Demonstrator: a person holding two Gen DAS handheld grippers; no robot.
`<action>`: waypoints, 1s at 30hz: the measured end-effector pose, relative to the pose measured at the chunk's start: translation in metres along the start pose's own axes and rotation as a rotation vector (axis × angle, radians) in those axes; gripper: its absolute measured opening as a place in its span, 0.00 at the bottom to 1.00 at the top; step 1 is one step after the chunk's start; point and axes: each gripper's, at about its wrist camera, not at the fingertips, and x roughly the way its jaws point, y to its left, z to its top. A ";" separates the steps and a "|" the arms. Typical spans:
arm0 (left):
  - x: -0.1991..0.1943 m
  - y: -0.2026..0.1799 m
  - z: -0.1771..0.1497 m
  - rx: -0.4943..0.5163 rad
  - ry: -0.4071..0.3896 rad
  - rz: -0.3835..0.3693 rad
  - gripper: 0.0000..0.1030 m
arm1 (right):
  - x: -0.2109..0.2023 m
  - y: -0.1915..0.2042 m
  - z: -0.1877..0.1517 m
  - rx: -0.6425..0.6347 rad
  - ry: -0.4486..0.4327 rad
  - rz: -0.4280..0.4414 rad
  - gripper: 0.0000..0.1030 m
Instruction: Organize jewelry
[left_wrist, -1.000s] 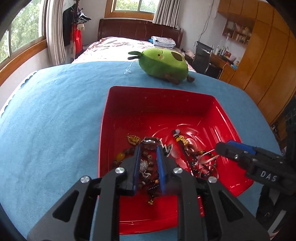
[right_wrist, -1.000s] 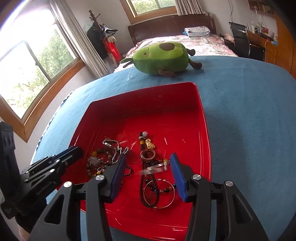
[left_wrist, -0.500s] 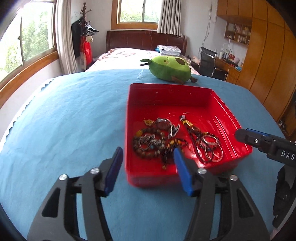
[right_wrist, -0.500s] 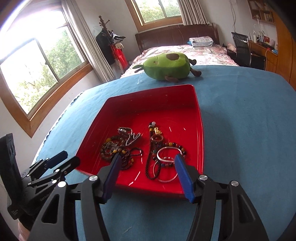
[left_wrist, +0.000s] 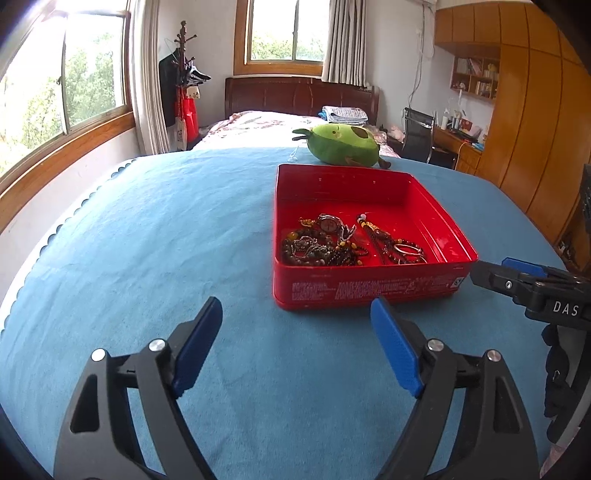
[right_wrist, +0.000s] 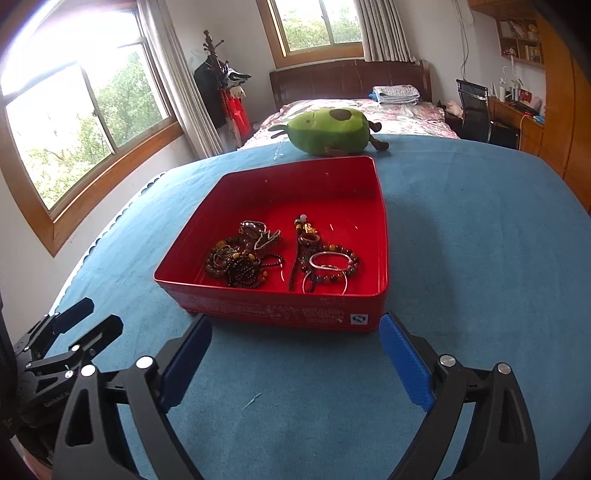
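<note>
Both tools hang clear of the red tin, which sits on the blue cloth with all the jewelry lying inside it: a beaded heap at the near left of the floor, a cord, ring and bangles at the near right. The left gripper is empty, its jaws opening over bare cloth, the tin at its 1 o'clock. The right gripper is empty too, jaws opening, the tin's near wall at its 12 o'clock. No loose piece shows on the cloth, so the gathering step looks finished or between picks. If sorting goes on, the next move calls for reaching back over the near wall and pinching one strand without dragging the tangle. In the left view, "DAS" reads in white on the right gripper's body. The tin's near wall carries rows of white print, too small to read, and a small white logo square. A green plush lies at the tin's 12 o'clock.
</note>
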 end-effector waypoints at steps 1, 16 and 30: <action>-0.001 0.000 0.000 0.000 -0.001 0.000 0.82 | -0.002 0.000 -0.002 0.004 0.001 -0.004 0.92; -0.002 0.002 -0.009 0.022 0.000 0.033 0.91 | -0.006 0.009 -0.016 -0.021 0.014 -0.061 0.96; 0.012 0.007 -0.009 -0.011 0.048 0.040 0.91 | 0.005 0.003 -0.017 -0.010 0.043 -0.080 0.96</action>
